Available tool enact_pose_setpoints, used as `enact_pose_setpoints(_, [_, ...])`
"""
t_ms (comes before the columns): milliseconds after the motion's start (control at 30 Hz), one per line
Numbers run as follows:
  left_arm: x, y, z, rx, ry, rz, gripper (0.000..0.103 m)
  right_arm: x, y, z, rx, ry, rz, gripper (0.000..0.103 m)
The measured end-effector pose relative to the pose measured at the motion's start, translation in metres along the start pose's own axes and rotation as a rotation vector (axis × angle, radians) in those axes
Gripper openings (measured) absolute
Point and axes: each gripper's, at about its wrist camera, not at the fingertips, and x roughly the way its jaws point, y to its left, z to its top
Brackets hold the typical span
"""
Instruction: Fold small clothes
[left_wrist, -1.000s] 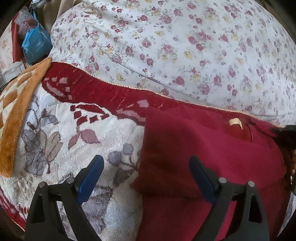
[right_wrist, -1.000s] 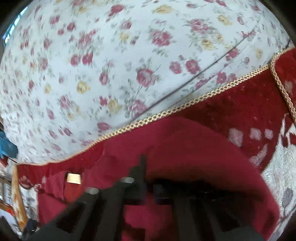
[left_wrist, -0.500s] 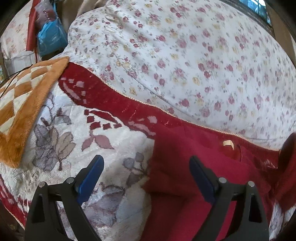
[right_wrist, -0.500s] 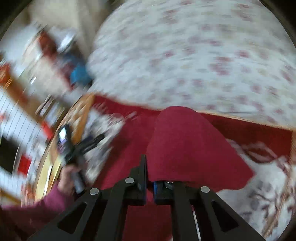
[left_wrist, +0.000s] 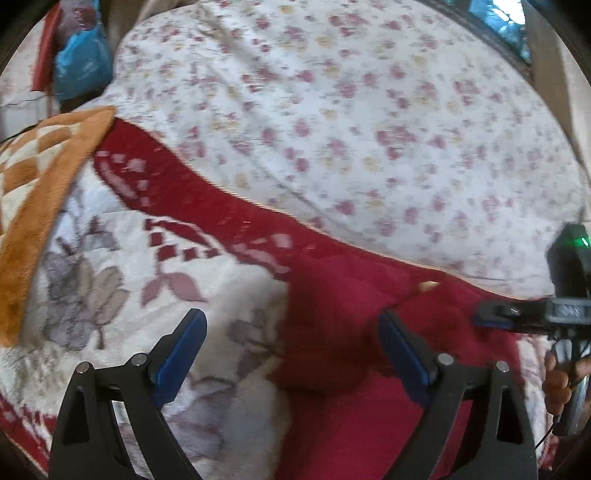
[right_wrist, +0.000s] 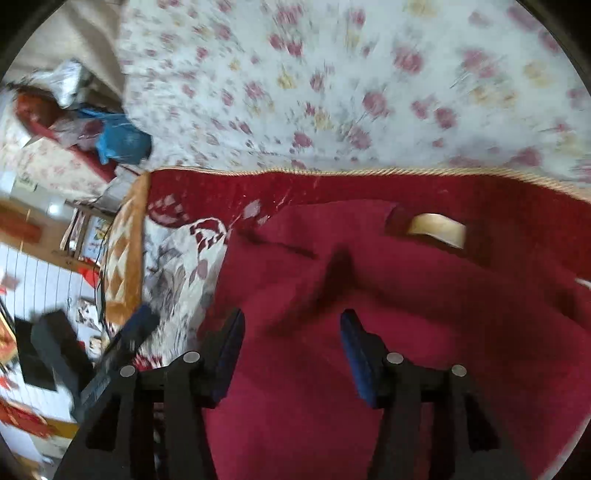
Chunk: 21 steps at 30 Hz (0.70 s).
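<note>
Garment (right_wrist: 369, 295): soft dark-red knit with cream neck label (right_wrist: 436, 229), lying rumpled on plush floral blanket (left_wrist: 110, 280), near its corded edge.
Right gripper (right_wrist: 291, 343): jaws just opening, hovering empty over cloth.
Left gripper (left_wrist: 291, 350): standing wide, gripping nothing.

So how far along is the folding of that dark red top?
One fold looks done: a flap of the dark red knit garment lies turned over itself on the red-and-white patterned blanket. Nothing is held now: the right tool has just been opening, its pads off the cloth, and the left tool is open above it. The garment is rumpled, so more folds and smoothing probably remain.
</note>
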Motion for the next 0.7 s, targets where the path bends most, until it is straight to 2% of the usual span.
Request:
enact_pose_setpoints(33, [-0.001, -0.003, -0.001, 0.005, 0.000, -0.026, 0.094, -0.021, -0.006, -0.011, -0.006, -0.047, -0.034, 0.071])
enact_pose_setpoints(67, [-0.004, -0.010, -0.003, 0.019, -0.005, -0.065, 0.096, -0.048, -0.015, -0.026, -0.005, -0.117, -0.094, 0.082])
enact_pose_setpoints(100, [-0.005, -0.015, -0.004, 0.030, -0.012, -0.084, 0.097, -0.067, -0.024, -0.038, -0.006, -0.174, -0.139, 0.088])
enact_pose_setpoints(167, [-0.006, -0.026, -0.006, 0.060, -0.023, -0.120, 0.098, -0.092, -0.036, -0.055, 0.004, -0.206, -0.216, 0.089])
enact_pose_setpoints(200, [-0.005, -0.032, -0.008, 0.076, -0.018, -0.145, 0.098, -0.100, -0.041, -0.064, 0.016, -0.208, -0.233, 0.089])
enact_pose_setpoints(233, [-0.004, -0.035, -0.008, 0.079, -0.013, -0.155, 0.098, -0.104, -0.040, -0.068, 0.013, -0.215, -0.216, 0.088])
enact_pose_setpoints(267, [-0.003, -0.036, -0.009, 0.078, -0.009, -0.165, 0.098, -0.103, -0.036, -0.078, -0.012, -0.226, -0.147, 0.088])
enact_pose_setpoints(333, [-0.001, -0.035, -0.009, 0.049, -0.001, -0.185, 0.098, -0.083, -0.018, -0.086, -0.063, -0.182, -0.096, 0.086])
enact_pose_setpoints(433, [0.001, -0.024, -0.006, -0.006, -0.010, -0.142, 0.098, -0.009, 0.028, -0.088, -0.220, -0.035, -0.136, 0.082])
enact_pose_setpoints(500, [-0.001, -0.014, -0.004, -0.031, -0.019, -0.115, 0.098, 0.025, 0.041, -0.078, -0.232, 0.001, -0.116, 0.073])
enact_pose_setpoints(600, [-0.008, 0.003, -0.001, -0.051, -0.042, -0.086, 0.098, 0.068, 0.051, -0.045, -0.177, 0.057, -0.006, 0.071])
enact_pose_setpoints(633, [-0.009, 0.007, 0.001, -0.051, -0.047, -0.081, 0.098, 0.076, 0.053, -0.032, -0.160, 0.056, 0.018, 0.070])
enact_pose_setpoints(700, [-0.010, 0.016, 0.006, -0.055, -0.055, -0.078, 0.098, 0.077, 0.064, 0.001, -0.156, -0.022, 0.037, 0.070])
